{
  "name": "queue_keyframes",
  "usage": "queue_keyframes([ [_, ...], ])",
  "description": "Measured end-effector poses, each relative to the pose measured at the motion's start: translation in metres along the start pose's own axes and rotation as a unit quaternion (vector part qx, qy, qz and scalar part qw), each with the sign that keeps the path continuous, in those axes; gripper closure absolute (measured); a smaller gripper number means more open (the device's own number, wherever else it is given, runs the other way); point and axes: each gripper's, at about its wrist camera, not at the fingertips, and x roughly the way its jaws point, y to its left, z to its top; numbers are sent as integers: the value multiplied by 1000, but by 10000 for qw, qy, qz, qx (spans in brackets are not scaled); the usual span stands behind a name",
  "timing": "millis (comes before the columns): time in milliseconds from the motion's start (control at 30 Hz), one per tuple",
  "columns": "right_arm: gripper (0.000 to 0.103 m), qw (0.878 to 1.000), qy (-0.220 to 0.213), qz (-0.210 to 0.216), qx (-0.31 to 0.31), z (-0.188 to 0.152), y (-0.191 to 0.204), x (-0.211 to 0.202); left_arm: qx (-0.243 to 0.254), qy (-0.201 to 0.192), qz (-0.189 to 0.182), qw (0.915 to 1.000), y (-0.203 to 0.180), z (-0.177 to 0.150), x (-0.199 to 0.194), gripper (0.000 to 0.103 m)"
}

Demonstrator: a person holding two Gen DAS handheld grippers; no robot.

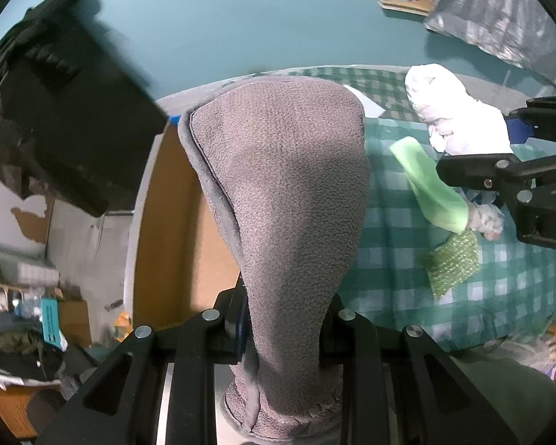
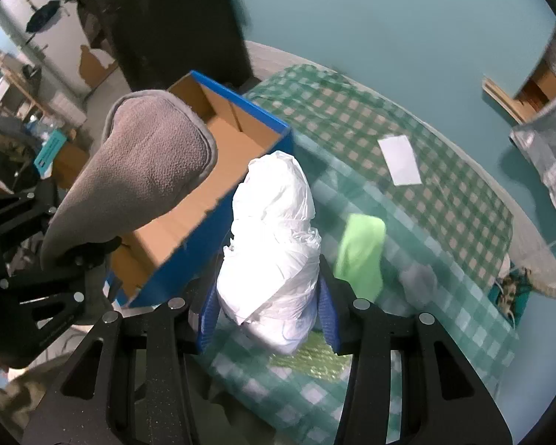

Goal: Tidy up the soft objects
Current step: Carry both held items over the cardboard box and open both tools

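Soft objects held over box and tabletop

Grey fleece cloth (image 1: 285, 200) is pinched in the left gripper (image 1: 283, 337) jaws above the open cardboard box (image 2: 222, 148). White plastic bundle (image 2: 274, 244) is clamped in the right gripper (image 2: 270, 315) jaws over the checkered tabletop (image 2: 444, 204).

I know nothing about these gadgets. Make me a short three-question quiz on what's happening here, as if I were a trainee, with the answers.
1. True or false: each tool is gripping something.
2. What does the right tool hold? A) a green sponge B) a white crumpled plastic bundle C) a sheet of paper
3. Which open container stands beside the checked tablecloth?

Key
1. True: the left tool is shut on the grey fleece cloth, the right tool on a bundle.
2. B, the white plastic bundle. The light green item and the white paper lie on the tablecloth.
3. The blue cardboard box, open at the top.
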Motion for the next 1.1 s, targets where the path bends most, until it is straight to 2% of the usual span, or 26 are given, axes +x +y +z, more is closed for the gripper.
queue_keyframes([
  [367, 57, 9991, 101, 213, -354, 34, 41, 28, -545, 182, 213, 9981, 47, -11, 18, 77],
  [900, 57, 9965, 513, 438, -503, 65, 80, 79, -1045, 786, 30, 9914, 84, -25, 74, 76],
  [1033, 57, 9961, 583, 476, -467, 69, 86, 91, -1087, 827, -3, 9906, 88, -25, 79, 73],
  [1100, 57, 9958, 592, 542, -439, 70, 89, 95, -1102, 843, -32, 9903, 90, -25, 80, 67],
])
